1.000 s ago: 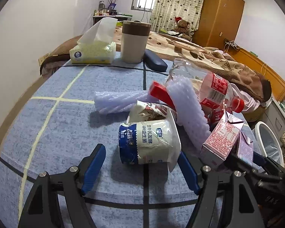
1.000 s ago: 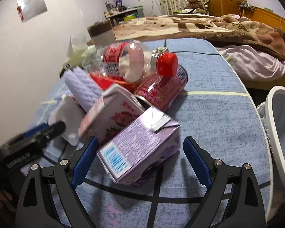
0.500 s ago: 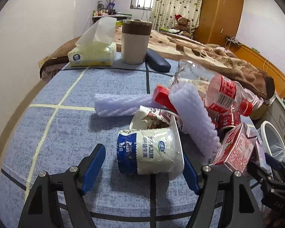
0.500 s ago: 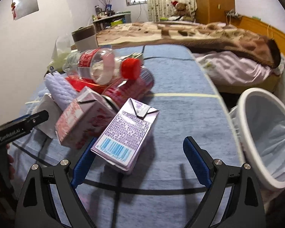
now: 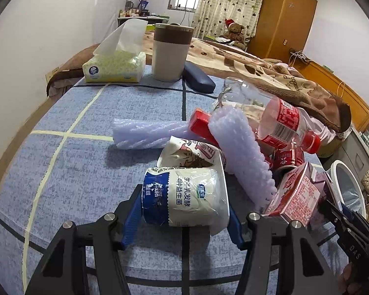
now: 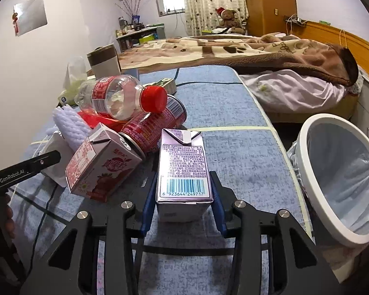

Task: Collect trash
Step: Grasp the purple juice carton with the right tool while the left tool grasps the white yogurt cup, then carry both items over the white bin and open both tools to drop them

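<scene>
Left wrist view: left gripper [image 5: 184, 217] is clamped on the yogurt cup [image 5: 185, 196], which lies on its side on the desk [image 5: 86, 172] at the near edge of the trash pile; pads press base and rim. Behind it sit a foam sleeve [image 5: 243, 152], a bottle [image 5: 280, 120] and a red carton [image 5: 297, 196]. The cup wall looks thin w/ a loose foil lid, so a hard squeeze could crush it or let it pop out. Right wrist view: right gripper [image 6: 183, 204] holds the purple carton [image 6: 183, 167] by its sides, barcode end toward the camera, just beside the red carton and can [image 6: 157, 127]. The bin [image 6: 337, 179] stands off the desk's right edge. Risk: lifting could nudge the neighbours and roll the bottle resting on the can off the desk; a short swing would miss the bin's rim.
</scene>
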A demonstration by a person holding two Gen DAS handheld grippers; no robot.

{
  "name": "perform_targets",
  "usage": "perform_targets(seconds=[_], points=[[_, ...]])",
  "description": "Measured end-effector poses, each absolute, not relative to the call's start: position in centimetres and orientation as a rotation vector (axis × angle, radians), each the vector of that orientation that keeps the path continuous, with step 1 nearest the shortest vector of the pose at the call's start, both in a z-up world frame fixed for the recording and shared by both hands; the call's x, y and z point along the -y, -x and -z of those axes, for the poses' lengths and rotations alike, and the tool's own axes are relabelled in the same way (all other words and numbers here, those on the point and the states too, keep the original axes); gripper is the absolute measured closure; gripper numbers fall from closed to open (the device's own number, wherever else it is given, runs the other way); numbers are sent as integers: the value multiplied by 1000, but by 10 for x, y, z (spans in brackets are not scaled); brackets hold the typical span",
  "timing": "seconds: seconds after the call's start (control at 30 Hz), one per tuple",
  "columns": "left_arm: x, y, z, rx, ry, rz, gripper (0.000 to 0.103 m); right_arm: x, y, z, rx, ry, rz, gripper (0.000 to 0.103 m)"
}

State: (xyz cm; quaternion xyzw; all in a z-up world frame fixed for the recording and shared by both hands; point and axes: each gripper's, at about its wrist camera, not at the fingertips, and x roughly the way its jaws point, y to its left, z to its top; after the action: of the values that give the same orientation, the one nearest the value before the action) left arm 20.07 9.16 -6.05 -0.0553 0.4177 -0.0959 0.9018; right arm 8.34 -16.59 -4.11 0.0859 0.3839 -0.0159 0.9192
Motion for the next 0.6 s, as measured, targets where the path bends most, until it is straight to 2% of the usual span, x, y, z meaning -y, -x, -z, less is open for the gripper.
perform_targets(seconds=[0.6], points=[[-54, -137, 1, -734, 70, 242, 44, 196, -52, 3, -668, -215, -31, 62]])
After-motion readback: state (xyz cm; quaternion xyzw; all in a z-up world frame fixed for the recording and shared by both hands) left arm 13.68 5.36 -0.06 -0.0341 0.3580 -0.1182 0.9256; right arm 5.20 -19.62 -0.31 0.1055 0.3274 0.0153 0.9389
